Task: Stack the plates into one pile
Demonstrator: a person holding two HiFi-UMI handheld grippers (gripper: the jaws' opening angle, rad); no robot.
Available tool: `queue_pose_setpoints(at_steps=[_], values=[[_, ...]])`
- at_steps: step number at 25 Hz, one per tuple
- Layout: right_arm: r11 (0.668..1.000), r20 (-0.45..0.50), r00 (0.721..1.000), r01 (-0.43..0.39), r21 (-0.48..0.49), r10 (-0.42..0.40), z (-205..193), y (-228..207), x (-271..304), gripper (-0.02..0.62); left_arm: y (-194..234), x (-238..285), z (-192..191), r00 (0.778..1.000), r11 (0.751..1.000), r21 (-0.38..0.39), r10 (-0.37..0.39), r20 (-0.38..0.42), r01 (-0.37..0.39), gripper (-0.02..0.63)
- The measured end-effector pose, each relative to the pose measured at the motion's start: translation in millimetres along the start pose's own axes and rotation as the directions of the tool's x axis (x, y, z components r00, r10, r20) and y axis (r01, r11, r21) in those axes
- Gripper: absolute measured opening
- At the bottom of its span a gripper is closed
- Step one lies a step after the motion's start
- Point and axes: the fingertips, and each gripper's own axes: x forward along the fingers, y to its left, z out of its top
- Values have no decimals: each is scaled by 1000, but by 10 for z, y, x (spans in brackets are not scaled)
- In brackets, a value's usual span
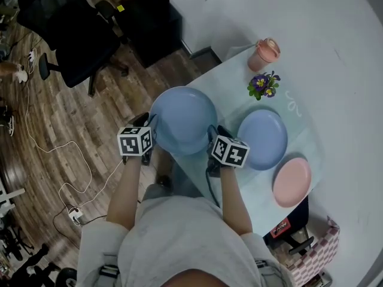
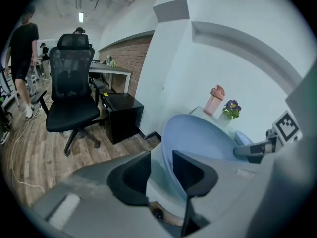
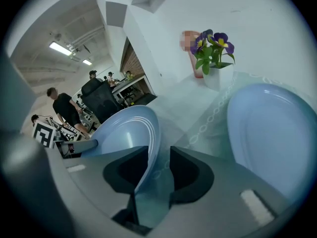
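A large light-blue plate (image 1: 182, 119) lies at the left corner of the pale table (image 1: 224, 97). My left gripper (image 1: 150, 135) stands open at its left rim and my right gripper (image 1: 213, 140) open at its right rim. In the left gripper view the plate (image 2: 198, 138) rises just beyond the left gripper (image 2: 161, 170), whose jaws stand apart. In the right gripper view the plate's rim (image 3: 148, 148) runs into the gap of the right gripper (image 3: 158, 165), unpressed. A medium blue plate (image 1: 262, 139) and a pink plate (image 1: 292, 182) lie to the right.
A pink cup (image 1: 264, 54) and a small pot of purple flowers (image 1: 263, 85) stand at the table's far side. Left of the table are wooden floor, a black office chair (image 1: 66, 28), a black cabinet (image 1: 146, 20) and loose cables (image 1: 66, 154). A person (image 2: 22, 58) stands far off.
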Motion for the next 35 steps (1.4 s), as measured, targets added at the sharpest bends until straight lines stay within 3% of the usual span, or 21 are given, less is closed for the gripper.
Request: queue_pose_setpoints(at_steps=[3, 5, 9, 17, 25, 35], values=[[1000, -20, 1000, -10, 7, 10, -59, 25, 67, 128, -11, 23, -27, 1000, 1000, -10, -7, -7, 7, 125], [1000, -25, 1000, -8, 9, 8, -76, 42, 81, 80, -54, 30, -26, 1000, 1000, -6, -23, -18, 23, 62], [1000, -14, 1000, -12, 18, 13, -55, 104, 23, 52, -67, -38, 4, 999, 999, 6, -33, -21, 33, 55], [1000, 113, 994, -9, -20, 11, 263, 261, -305, 48, -211, -284, 350, 994, 996, 49, -76, 75, 72, 52], [999, 227, 974, -13, 37, 4, 422, 310, -642, 40, -432, -497, 646, 979, 986, 110, -140, 146, 125, 46], [993, 341, 936, 55, 104, -87, 289, 141, -1239, 40, -935, -665, 704, 955, 951, 211, -260, 145, 227, 43]])
